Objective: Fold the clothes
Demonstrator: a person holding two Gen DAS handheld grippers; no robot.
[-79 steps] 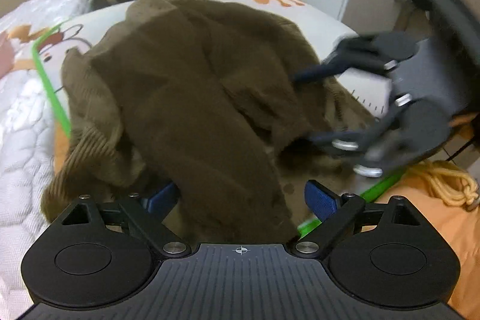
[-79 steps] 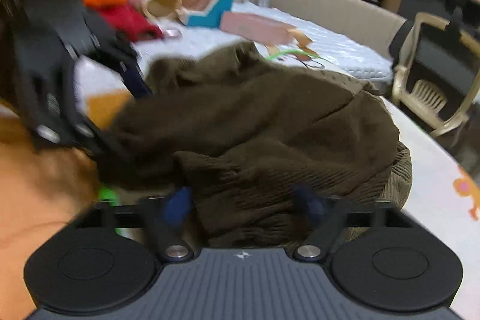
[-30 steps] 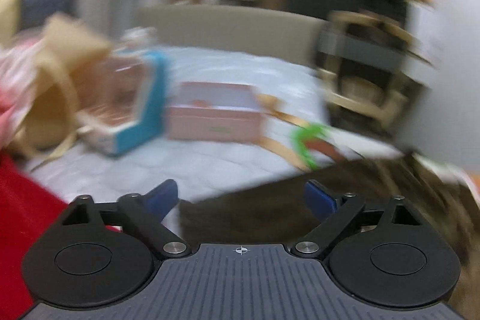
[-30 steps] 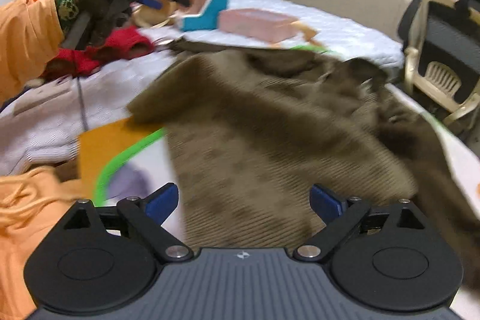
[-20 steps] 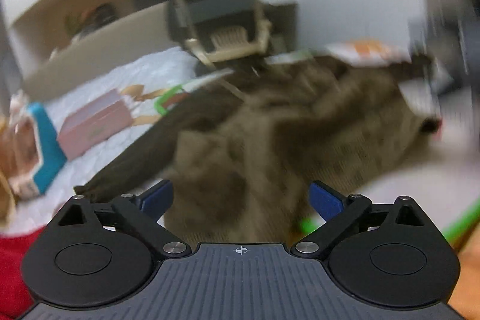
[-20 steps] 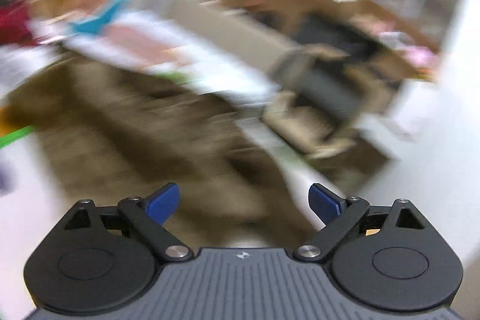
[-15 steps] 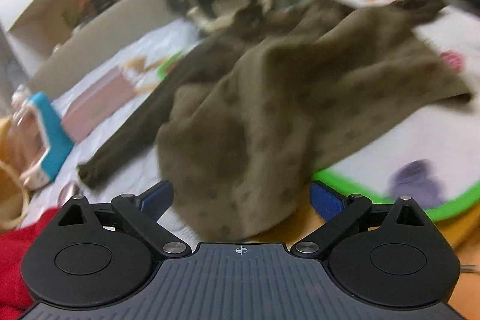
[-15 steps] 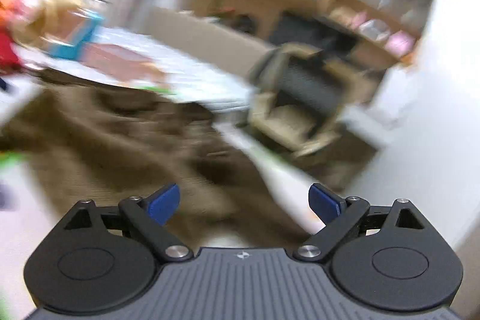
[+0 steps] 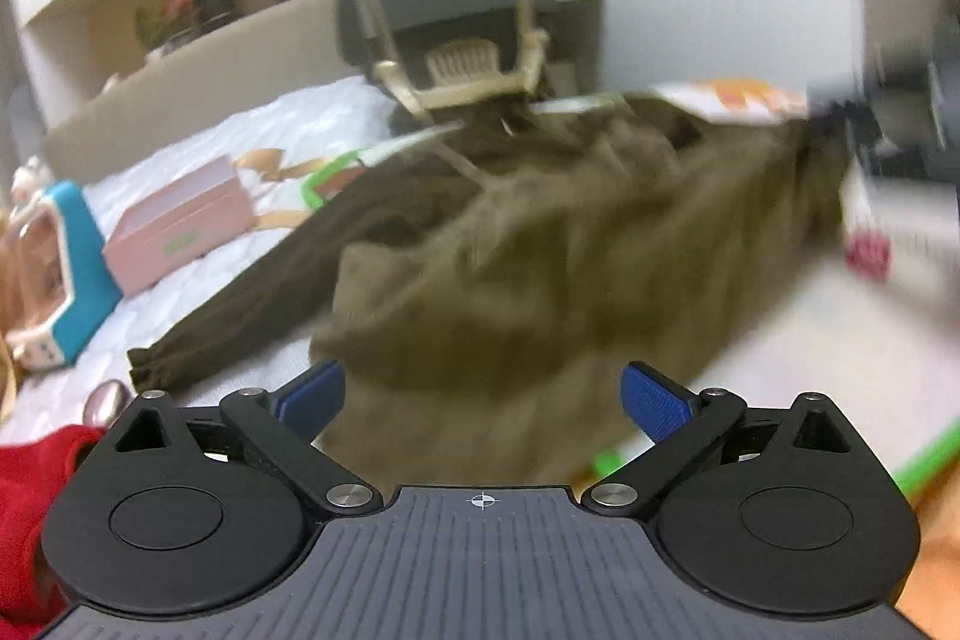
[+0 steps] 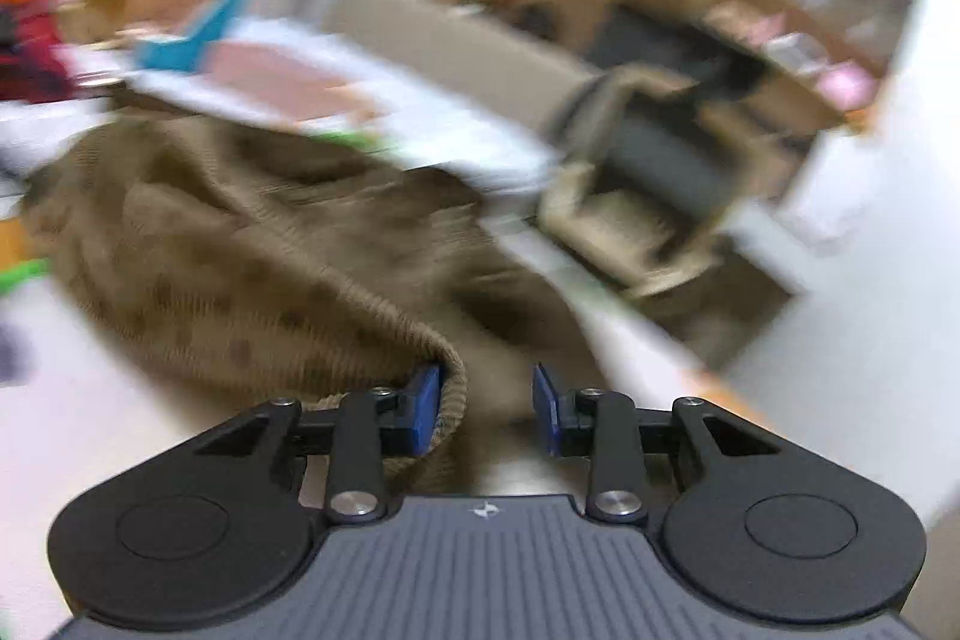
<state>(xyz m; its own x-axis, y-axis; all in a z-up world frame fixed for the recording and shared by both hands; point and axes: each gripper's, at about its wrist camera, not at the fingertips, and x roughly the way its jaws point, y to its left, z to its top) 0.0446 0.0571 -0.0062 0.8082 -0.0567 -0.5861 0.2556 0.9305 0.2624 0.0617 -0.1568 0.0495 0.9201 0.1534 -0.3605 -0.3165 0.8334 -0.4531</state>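
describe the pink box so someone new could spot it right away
Start at the white quilted bed, left of the brown sweater. The pink box lies flat there, right of a blue-edged toy. It is the only pale pink rectangular thing, with a small green label.

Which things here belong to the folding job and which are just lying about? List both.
Job: brown sweater; left gripper, jaws wide open; right gripper, jaws part-closed around the sweater's ribbed hem.

Lying about: pink box; blue-edged box; red cloth; chair.
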